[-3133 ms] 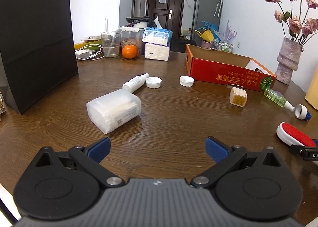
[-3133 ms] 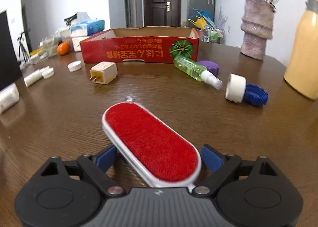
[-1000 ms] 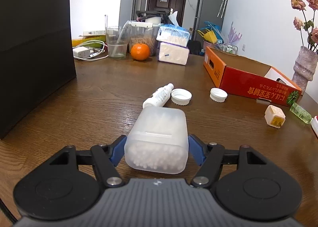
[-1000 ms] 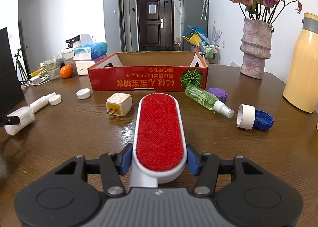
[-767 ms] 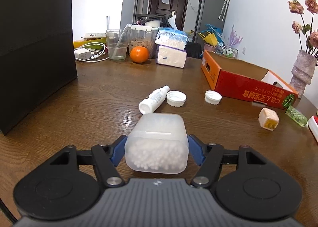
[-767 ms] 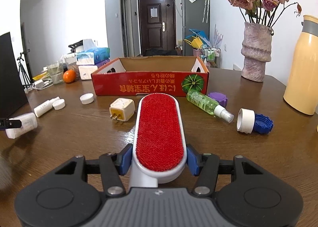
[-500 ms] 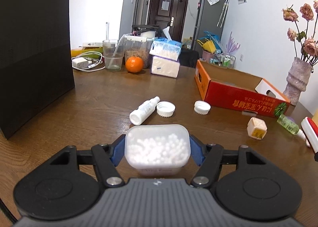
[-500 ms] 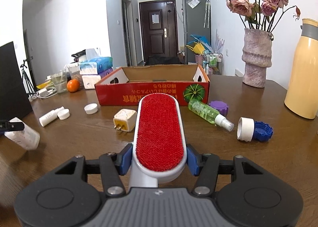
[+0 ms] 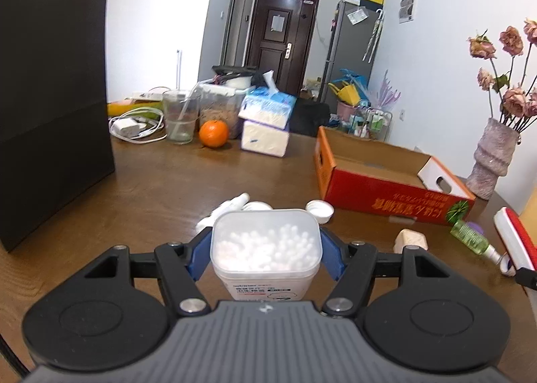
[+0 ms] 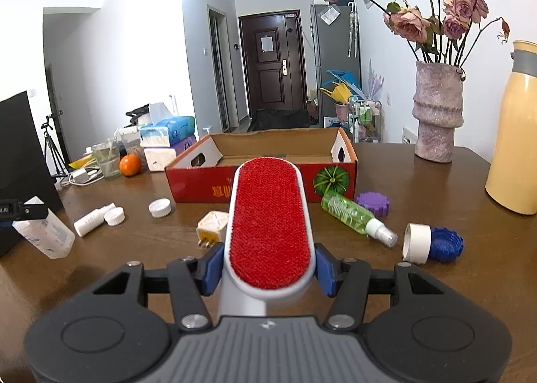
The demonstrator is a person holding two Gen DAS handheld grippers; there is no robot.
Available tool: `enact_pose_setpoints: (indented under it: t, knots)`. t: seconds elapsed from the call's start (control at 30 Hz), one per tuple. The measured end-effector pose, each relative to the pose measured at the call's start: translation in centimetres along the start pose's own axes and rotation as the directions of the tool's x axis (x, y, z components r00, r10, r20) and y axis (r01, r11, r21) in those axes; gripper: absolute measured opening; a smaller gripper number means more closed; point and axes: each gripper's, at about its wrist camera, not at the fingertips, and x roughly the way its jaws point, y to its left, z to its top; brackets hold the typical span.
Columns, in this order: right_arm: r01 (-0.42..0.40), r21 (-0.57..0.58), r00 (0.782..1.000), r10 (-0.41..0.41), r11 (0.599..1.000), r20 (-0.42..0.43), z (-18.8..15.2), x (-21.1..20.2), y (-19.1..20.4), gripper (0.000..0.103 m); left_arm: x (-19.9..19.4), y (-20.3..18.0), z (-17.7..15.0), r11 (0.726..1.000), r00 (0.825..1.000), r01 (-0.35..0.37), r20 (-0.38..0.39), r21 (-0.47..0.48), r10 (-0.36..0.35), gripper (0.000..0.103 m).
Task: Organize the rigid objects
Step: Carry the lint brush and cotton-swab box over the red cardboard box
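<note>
Translucent plastic cotton-swab box (image 9: 266, 248) clamped in left tool (image 9: 266, 257), above brown wooden tabletop (image 9: 161, 195).
Right tool (image 10: 268, 264) clamped on red-faced, white-framed oval lint brush (image 10: 270, 222); red cardboard box (image 10: 261, 178) beyond.

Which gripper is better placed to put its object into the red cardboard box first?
Probably the right gripper: its red lint brush points straight at the red cardboard box. The left gripper, holding the translucent cotton swab container, has the box off to its right.
</note>
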Motion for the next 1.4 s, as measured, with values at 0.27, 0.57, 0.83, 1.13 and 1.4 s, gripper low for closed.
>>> enact_pose_setpoints:
  t: [0.27,0.57,0.83,1.13,1.4]
  knots:
    - [-0.011,0.008,1.000,0.011,1.000,0.020,2.1,1.3,0.0,0.055,0.7,-3.7,2.0,0.999,0.998,0.049,0.030,0.006,-0.049,0.067]
    - [-0.014,0.038,0.999,0.013,0.999,0.043,4.7,4.0,0.3,0.055,2.9,-7.7,4.5,0.997,0.995,0.079,0.066,-0.004,-0.079,0.067]
    - [-0.015,0.068,0.999,0.012,0.998,0.045,6.7,6.9,0.5,0.055,5.5,-10.8,6.5,0.995,0.991,0.097,0.094,-0.011,-0.096,0.067]
    - [-0.012,0.105,0.998,0.006,0.994,0.057,8.7,10.3,0.4,0.055,9.2,-13.0,7.9,0.994,0.990,0.104,0.098,-0.024,-0.101,0.067]
    - [0.006,0.124,0.999,-0.011,0.992,0.041,10.6,13.8,-0.3,0.055,12.2,-14.7,9.0,0.995,0.989,0.096,0.114,-0.033,-0.092,0.067]
